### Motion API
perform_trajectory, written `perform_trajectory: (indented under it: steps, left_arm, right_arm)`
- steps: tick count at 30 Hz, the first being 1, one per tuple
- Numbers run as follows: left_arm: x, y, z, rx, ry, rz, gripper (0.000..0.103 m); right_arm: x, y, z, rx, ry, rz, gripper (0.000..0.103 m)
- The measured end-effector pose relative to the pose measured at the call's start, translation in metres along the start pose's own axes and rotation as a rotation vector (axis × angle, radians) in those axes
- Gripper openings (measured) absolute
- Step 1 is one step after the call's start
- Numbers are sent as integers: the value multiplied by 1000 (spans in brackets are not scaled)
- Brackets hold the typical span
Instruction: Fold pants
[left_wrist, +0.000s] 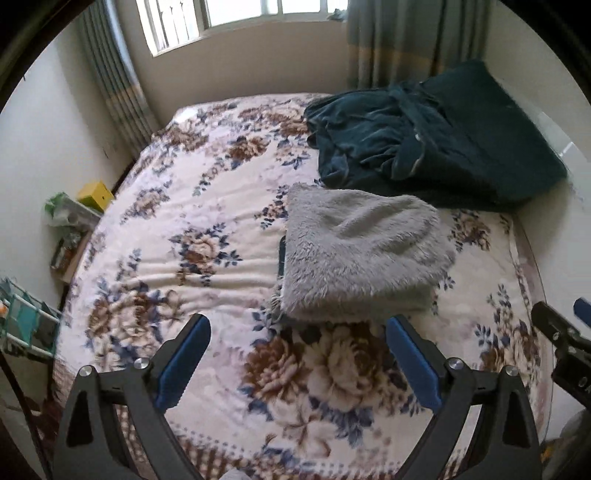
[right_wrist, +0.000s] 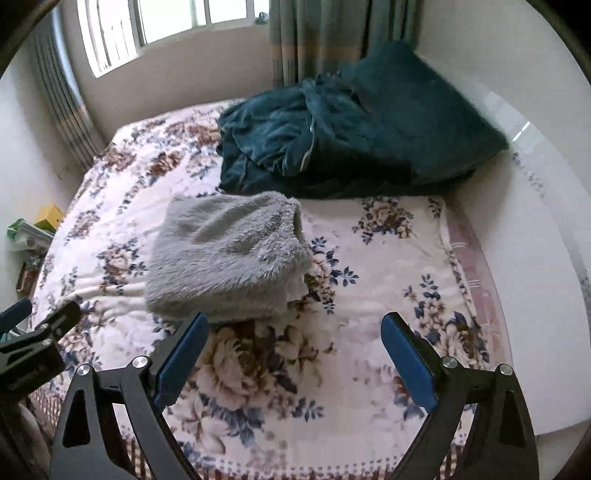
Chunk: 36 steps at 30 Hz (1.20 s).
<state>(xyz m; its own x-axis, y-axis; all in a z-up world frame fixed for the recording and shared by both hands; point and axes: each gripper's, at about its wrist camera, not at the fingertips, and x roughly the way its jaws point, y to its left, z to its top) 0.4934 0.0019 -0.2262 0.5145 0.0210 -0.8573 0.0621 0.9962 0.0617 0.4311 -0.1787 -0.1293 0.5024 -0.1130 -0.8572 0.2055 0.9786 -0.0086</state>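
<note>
The grey fleecy pants (left_wrist: 362, 251) lie folded into a thick bundle on the flowered bedspread (left_wrist: 177, 221); the right wrist view shows the same pants (right_wrist: 229, 254) left of centre. My left gripper (left_wrist: 297, 325) hangs high above the bed, nearer than the bundle, jaws wide apart and empty. My right gripper (right_wrist: 295, 325) is also raised and open, with nothing between its blue pads. Each gripper shows at the edge of the other's view: the right gripper (left_wrist: 561, 325) at the far right, the left gripper (right_wrist: 40, 317) at the far left.
A dark teal blanket heap (left_wrist: 428, 140) and pillow lie at the head of the bed by the curtains (left_wrist: 399, 40). A cluttered shelf with a yellow box (left_wrist: 94, 195) stands left of the bed. A white wall (right_wrist: 535, 258) borders the right side.
</note>
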Motion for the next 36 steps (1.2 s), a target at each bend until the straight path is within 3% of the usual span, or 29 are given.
perform_trajectory:
  steps: [14,22,30,36]
  left_arm:
    - [-194,25,-65,24,-203,-6,97]
    - [-261,22,-95,6,-251,-20,97]
    - [-299,11,-117,-17,-276,-48,97]
    - [-299,7,-114,-28,-304,-44,103]
  right_arm:
    - [-218,-8,-89,37,-150,41,96]
    - [-317,-14,-116,-16,-241,84,96]
    - [-364,-21,-135,-61,-265,110,96]
    - [-364,-30,-133,-49,-278,98,101]
